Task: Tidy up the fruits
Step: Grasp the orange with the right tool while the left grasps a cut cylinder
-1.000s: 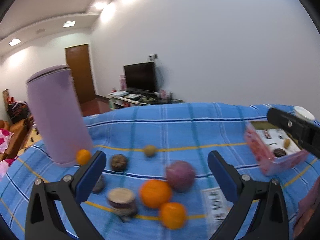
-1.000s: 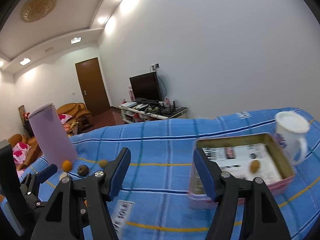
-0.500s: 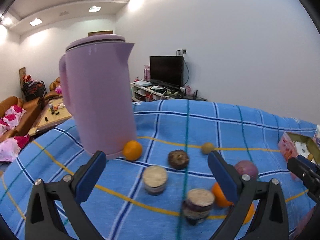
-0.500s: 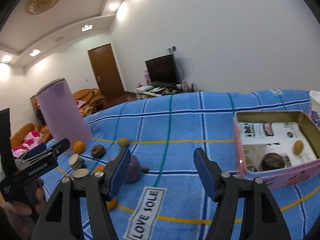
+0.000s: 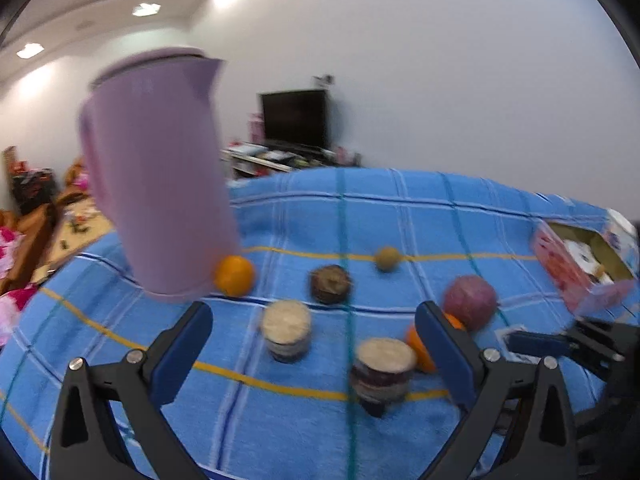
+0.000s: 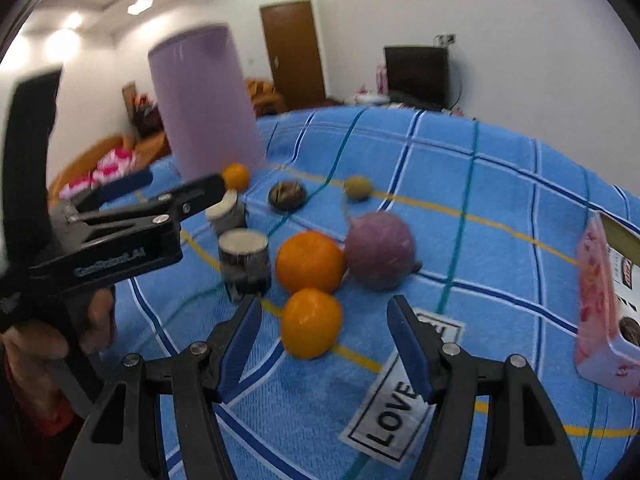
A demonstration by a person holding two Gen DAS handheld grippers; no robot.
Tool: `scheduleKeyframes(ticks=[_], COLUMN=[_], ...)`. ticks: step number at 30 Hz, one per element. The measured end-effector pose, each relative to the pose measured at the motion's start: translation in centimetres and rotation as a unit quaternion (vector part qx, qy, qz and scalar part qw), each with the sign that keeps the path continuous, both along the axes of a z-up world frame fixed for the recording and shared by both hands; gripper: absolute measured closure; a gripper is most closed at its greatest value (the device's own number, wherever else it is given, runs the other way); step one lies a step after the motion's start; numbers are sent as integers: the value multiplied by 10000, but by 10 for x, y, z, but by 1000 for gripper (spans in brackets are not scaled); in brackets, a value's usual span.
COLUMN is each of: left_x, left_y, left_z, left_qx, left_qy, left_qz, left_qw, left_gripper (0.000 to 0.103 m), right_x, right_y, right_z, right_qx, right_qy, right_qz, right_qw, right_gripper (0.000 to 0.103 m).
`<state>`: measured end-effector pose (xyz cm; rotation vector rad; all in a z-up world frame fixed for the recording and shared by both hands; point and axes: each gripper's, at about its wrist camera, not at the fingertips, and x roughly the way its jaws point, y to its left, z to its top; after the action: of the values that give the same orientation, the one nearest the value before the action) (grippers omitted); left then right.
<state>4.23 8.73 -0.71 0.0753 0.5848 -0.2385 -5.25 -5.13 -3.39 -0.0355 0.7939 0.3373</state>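
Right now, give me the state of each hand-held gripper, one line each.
Left hand-held gripper: open, holding nothing.
Right hand-held gripper: open, holding nothing; an orange lies on the cloth between its fingers.

From my remote seat, the table cover [image 6: 500, 184] reads as blue terry cloth, matt and nubby, with woven stripes. A flat cloth label [image 6: 400, 400] is stitched on at 5 o'clock in the right wrist view. The tall lilac jug [image 6: 204, 108] at 11 o'clock looks like smooth matt plastic. The two oranges [image 6: 310, 262] have a finely pebbled, faintly shiny peel; the purple fruit [image 6: 380, 250] beside them is dull and smooth. The pink box [image 6: 596, 300] at 3 o'clock has a glossy printed wall. My right gripper [image 6: 324, 346] is matt black plastic with satin blue pads [image 6: 242, 340] and bright metal screws; the left gripper [image 5: 314, 350] looks the same.
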Motion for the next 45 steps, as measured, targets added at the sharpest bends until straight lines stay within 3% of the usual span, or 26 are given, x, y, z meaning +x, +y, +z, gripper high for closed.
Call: scheduleKeyframes(ticks=[4,7,12,14,20,26,31,33,36,40,45], left_x=[-2,-4,0,3,11,16,12,11,13,18,22], left_y=[-17,-27,-27,-23,-19,-19,-22,-22,-17,-5,-6], left_z=[-6,-10,-15,-17,-26,-32,-30,-30,-31,-33,-37], left_qx=[344,536,511,413,300,223,56,-5,-169,-225,-84], left_qy=[58,112,349,453,844,1075,1092,1126,1228,1321,1351], left_qz=[-307,-534,-542,-499,-529,-463,-800,-932,-971,-609,-331], left_qw=[9989,9971,9966,9969,9946,9929,9908,9893,9875,9891,9902], left_gripper=[0,0,1,4,20,22,50,55,52,27,20], right_x=[9,14,7,1,0,-2,-2,1,1,2,2], right_y=[10,10,0,-14,-50,-46,-45,-46,-49,-50,-49], right_z=[-11,-15,-12,-8,-6,-4,-4,-6,-7,-8,-8], right_qx=[-302,-320,-236,20,794,762,721,773,838,839,820], right_qy=[294,456,442,364,378,356,341,386,422,445,443], right_qz=[124,113,-37,-200,-632,-582,-564,-575,-581,-549,-529], right_qw=[9990,9984,9987,9991,9941,9948,9952,9946,9939,9940,9942], right_gripper=[57,65,65,65,65,65,65,65,65,65,65])
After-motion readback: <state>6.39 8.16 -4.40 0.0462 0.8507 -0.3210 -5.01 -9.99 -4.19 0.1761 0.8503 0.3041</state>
